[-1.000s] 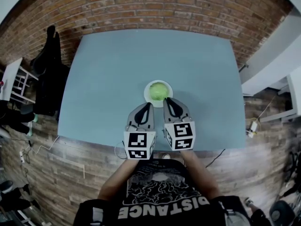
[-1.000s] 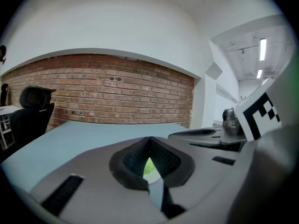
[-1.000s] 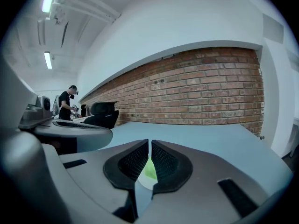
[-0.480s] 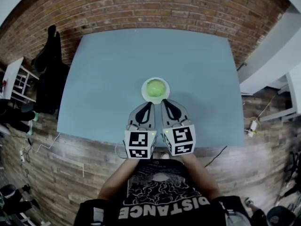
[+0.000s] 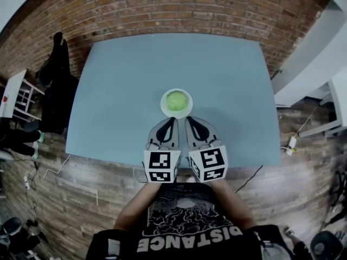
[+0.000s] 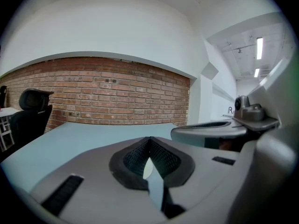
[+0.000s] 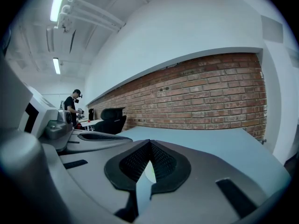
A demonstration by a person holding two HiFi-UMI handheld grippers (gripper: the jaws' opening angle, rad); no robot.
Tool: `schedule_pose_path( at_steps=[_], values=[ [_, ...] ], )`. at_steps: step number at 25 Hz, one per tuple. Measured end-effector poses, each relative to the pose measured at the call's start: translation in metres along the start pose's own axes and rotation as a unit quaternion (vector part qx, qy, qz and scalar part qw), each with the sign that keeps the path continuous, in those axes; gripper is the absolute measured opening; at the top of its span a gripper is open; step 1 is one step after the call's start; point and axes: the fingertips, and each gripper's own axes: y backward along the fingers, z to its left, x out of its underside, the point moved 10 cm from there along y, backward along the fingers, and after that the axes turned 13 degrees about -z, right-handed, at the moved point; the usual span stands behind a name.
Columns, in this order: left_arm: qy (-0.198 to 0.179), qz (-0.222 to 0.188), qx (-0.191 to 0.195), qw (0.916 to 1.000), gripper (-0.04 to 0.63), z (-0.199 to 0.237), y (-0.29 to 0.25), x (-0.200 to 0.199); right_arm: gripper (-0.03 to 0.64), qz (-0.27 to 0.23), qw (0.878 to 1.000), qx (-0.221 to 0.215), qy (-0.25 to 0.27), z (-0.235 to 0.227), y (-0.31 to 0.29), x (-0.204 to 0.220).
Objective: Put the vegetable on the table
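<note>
Head view: vegetable [image 5: 177,99] just beyond left hand-held gripper [image 5: 171,119], right hand-held gripper [image 5: 190,119]; both closed, empty.

The bench [image 5: 124,85] was smooth and matt; wall [image 5: 179,10] rough brick; floor [image 5: 70,194] worn wood planks; left gripper [image 6: 149,146] matt grey plastic, fingers [image 6: 133,158] black and ribbed
</note>
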Motion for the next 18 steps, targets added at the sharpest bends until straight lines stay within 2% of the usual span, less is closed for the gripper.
schedule_pose_path(
  at_steps=[18],
  values=[
    [0.0, 0.001, 0.003, 1.0, 0.0, -0.0033, -0.004, 0.001, 0.008, 0.009, 1.0, 0.0, 0.009, -0.0051, -0.001, 0.0033]
  ],
)
